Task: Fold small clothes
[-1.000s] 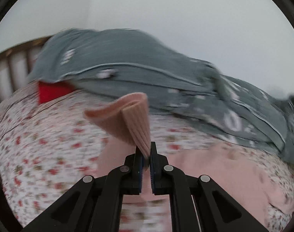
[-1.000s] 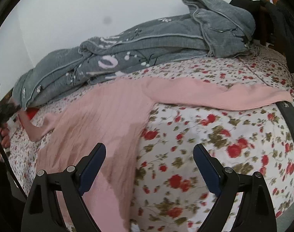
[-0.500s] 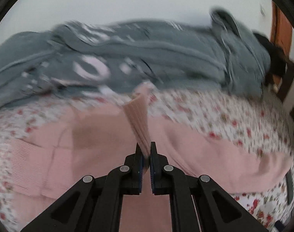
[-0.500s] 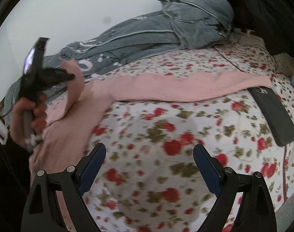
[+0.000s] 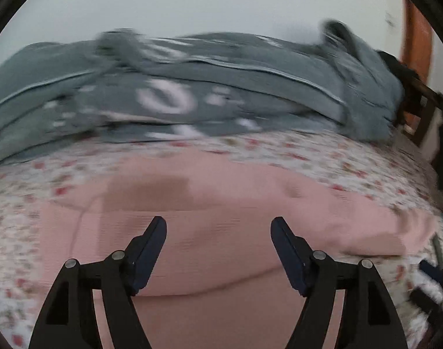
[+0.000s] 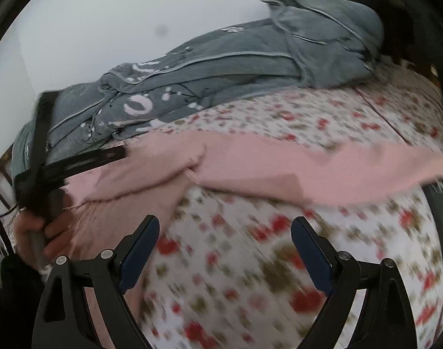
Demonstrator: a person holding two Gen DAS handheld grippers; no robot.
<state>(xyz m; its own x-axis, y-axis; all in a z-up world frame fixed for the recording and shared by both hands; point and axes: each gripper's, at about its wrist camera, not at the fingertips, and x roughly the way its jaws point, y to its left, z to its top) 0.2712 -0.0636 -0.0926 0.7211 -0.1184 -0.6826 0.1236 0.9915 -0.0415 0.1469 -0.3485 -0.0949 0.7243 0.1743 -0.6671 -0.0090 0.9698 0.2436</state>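
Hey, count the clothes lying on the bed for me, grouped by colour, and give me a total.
Pink: 1, the pink long-sleeved top spread on the floral bedsheet.
Grey: 1 heap, the grey patterned pajamas; pieces cannot be told apart.
Black: 1, a black garment at the far corner.
Total: 3

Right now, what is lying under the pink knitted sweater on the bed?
The pink knitted sweater lies spread on the white bedsheet with red flowers, which shows all around it. One sleeve lies folded over its body. Anything else beneath is covered.
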